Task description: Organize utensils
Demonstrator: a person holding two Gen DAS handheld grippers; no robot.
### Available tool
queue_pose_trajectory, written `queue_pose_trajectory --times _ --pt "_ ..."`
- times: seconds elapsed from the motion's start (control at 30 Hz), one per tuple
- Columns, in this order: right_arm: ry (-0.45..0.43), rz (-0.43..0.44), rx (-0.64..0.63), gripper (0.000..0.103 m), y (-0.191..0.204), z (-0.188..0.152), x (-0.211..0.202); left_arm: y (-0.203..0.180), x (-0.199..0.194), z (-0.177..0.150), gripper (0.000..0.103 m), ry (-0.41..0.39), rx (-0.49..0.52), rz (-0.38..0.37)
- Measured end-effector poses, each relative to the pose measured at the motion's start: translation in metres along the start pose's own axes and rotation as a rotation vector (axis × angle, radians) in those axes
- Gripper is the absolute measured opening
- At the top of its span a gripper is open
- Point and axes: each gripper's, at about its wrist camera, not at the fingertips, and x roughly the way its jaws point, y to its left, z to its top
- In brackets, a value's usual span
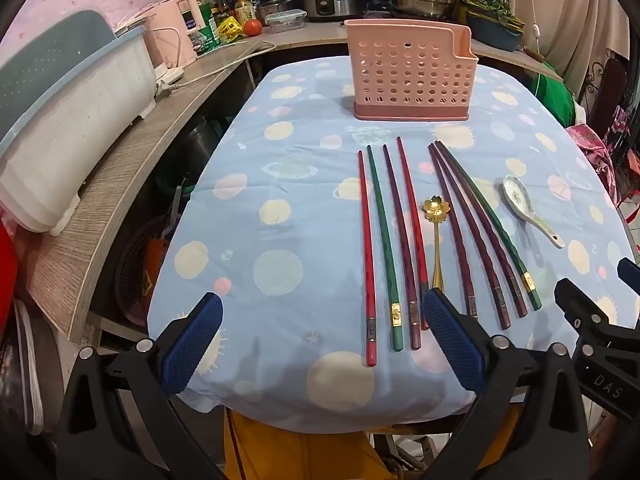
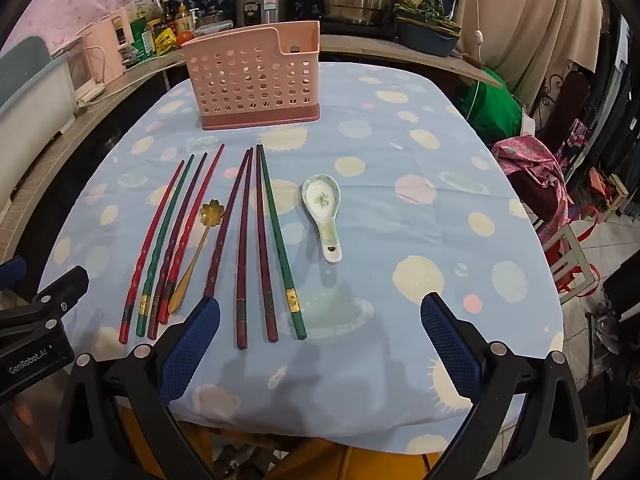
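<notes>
Tongs gape; chopsticks point toward holder.

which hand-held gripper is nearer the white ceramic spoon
Right. The right hand-held gripper hangs open just short of the ceramic spoon, roughly in line with it. The left hand-held gripper sits farther left, before the red and green chopsticks.

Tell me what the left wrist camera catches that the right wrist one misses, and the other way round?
Only the left view shows the big white tub with its blue-grey lid on the side counter in full, plus the baskets stored under that counter. Only the right view shows the pink patterned cloth and furniture beside the table. Both share the pink holder, eight chopsticks, the gold flower spoon, the ceramic spoon, and each open claw: left claw, right claw.
</notes>
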Motion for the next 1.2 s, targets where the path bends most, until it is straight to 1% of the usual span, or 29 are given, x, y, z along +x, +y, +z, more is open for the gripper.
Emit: queue_pose_trajectory --times 0.27,0.33,0.47,0.6,0.67,0.7,0.87,1.03,1.2 --pt "-0.013 0.001 -0.003 0.096 0.002 -0.001 -0.001 0.007 0.002 0.002 0.096 0.006 -0.01 -0.012" --pt "-0.014 0.0 -0.005 0.096 0.001 0.0 -0.002 0.001 -0.001 -0.001 0.096 -0.001 0.004 0.001" --pt "-0.01 -0.003 -0.005 0.096 0.001 0.0 -0.003 0.003 -0.002 -0.001 0.096 0.004 0.001 0.001" --pt "-0.004 -0.003 -0.007 0.096 0.001 -0.002 -0.006 0.006 -0.006 -0.002 0.096 0.015 -0.001 -0.012" --pt "-0.013 0.0 -0.009 0.096 0.001 -0.004 -0.013 0.008 -0.01 -0.003 0.096 0.017 0.0 -0.02" --pt "-0.015 -0.001 -0.01 0.096 0.002 -0.005 -0.015 0.001 -0.011 -0.005 0.096 0.019 0.008 -0.018" --pt "-0.024 0.004 -0.006 0.096 0.002 -0.007 -0.022 0.001 -0.014 -0.007 0.096 0.028 0.014 -0.027" --pt "-0.03 0.008 -0.006 0.096 0.0 -0.004 -0.026 0.001 -0.015 -0.006 0.096 0.041 0.01 -0.036" --pt "-0.033 0.009 -0.005 0.096 -0.001 -0.002 -0.027 0.001 -0.017 -0.004 0.096 0.036 0.009 -0.039"
